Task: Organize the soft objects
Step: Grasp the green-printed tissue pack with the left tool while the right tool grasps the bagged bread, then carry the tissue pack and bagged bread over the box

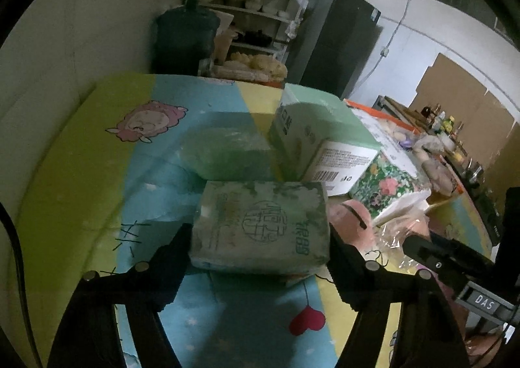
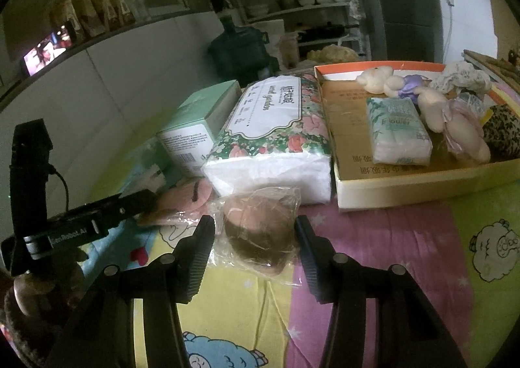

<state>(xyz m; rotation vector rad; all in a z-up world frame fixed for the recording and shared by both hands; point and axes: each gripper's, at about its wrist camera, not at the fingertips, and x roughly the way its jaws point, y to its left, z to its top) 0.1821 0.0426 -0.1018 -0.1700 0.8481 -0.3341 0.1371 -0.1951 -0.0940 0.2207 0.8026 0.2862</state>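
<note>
— Tissue pack [image 1: 260, 225], pale green with a round seal printed on it, sits between the two fingers of the left tool [image 1: 260, 244]. Both pads press on its short ends, so it is gripped. Its underside seems to hang just over the cartoon cloth [image 1: 97, 173] on the bench.

— And the right tool [image 2: 256, 238]?

— Its fingers flank a soft brown-and-pink thing in crinkled clear wrap [image 2: 260, 231]. The pads lie against the plastic on both sides, so I read it as gripping that wrapped bundle, which rests on the cloth.

— Where does the rest of the soft stuff lie?

— Behind the wrapped bundle lies a big floral tissue pack [image 2: 273, 134], and left of that a mint green box [image 2: 198, 121] lying tilted. Another pale green soft pack [image 1: 224, 153] lies beyond the gripped one in the left view. A pink plush piece [image 2: 191, 196] peeks out to the left of the bundle.

— And the tray?

— An orange-rimmed cardboard tray [image 2: 406, 179] sits just right of the floral pack. Inside it lie a small tissue pack [image 2: 398, 131], a cream plush toy [image 2: 432, 108] with a purple bit, a white lacy cloth [image 2: 464, 79] and a leopard-print item [image 2: 503, 134] at the right edge.

— Anything behind?

— A blue water jug [image 1: 185, 40], shelves with dishes [image 1: 256, 1] and a dark fridge [image 1: 338, 43].
</note>
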